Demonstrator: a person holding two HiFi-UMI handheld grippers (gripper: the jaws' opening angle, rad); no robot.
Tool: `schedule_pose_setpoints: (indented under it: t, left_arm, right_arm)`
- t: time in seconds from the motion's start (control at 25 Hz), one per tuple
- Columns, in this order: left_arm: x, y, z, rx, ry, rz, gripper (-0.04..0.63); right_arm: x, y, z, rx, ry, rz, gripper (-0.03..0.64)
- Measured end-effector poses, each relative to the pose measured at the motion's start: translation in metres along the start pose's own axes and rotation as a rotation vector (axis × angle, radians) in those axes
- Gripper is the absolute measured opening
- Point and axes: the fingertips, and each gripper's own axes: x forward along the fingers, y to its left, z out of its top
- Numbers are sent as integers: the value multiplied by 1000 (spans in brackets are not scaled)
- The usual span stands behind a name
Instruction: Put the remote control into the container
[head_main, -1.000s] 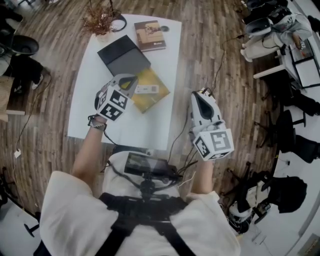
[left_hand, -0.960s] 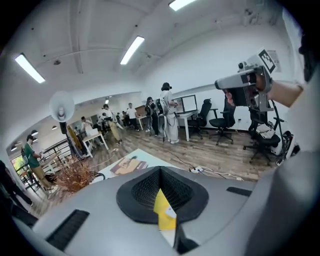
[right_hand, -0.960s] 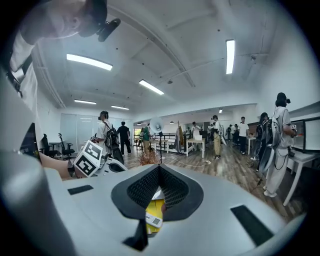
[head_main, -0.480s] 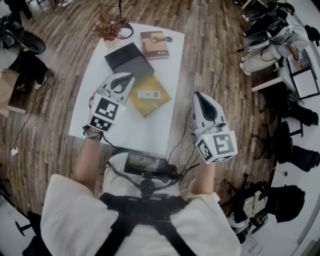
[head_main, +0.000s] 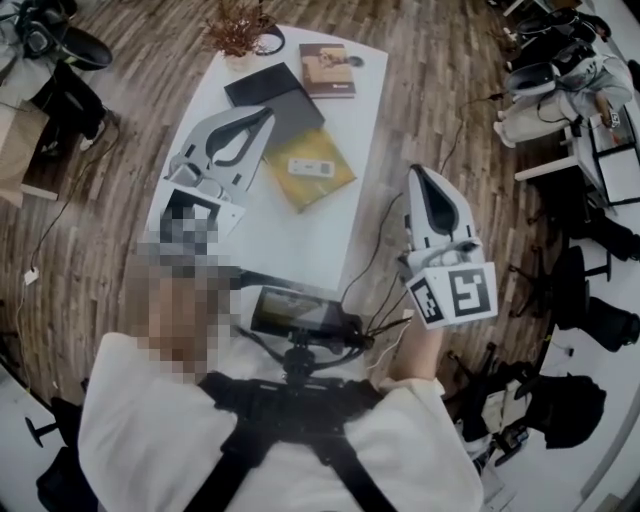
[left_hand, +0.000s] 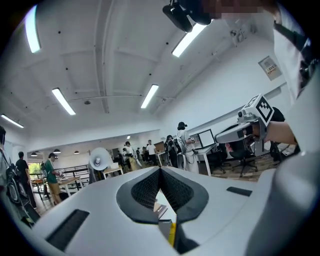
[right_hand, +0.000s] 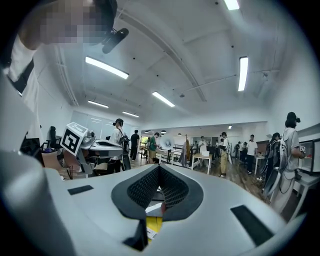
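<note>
Approach step; no grasp yet. Left gripper (head_main: 266, 114) and right gripper (head_main: 419, 172) are both pressed together and empty. The remote control (head_main: 306, 166) lies on a yellow pad (head_main: 320, 192) on the counter (head_main: 290, 240), just beside the dark container (head_main: 262, 92). Next, we judge: spread one gripper and lower it over the remote.

Noted a brown book (head_main: 329, 70) lying flat at the far end of a white table (head_main: 290, 240), a dried plant (head_main: 238, 30) near it at the far left corner, plank wooden floor (head_main: 420, 100) all round.
</note>
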Motion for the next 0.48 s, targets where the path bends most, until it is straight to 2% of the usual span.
schedule_pose_setpoints:
  t: [0.16,0.48]
  left_arm:
    - [-7,-2,12,7,-24,6,12]
    - [-6,0,10,20,-22,14,12]
  right_arm:
    - [-1,4,5,-12,-3,12,3]
    - [5,6,4,-14,1,23,3]
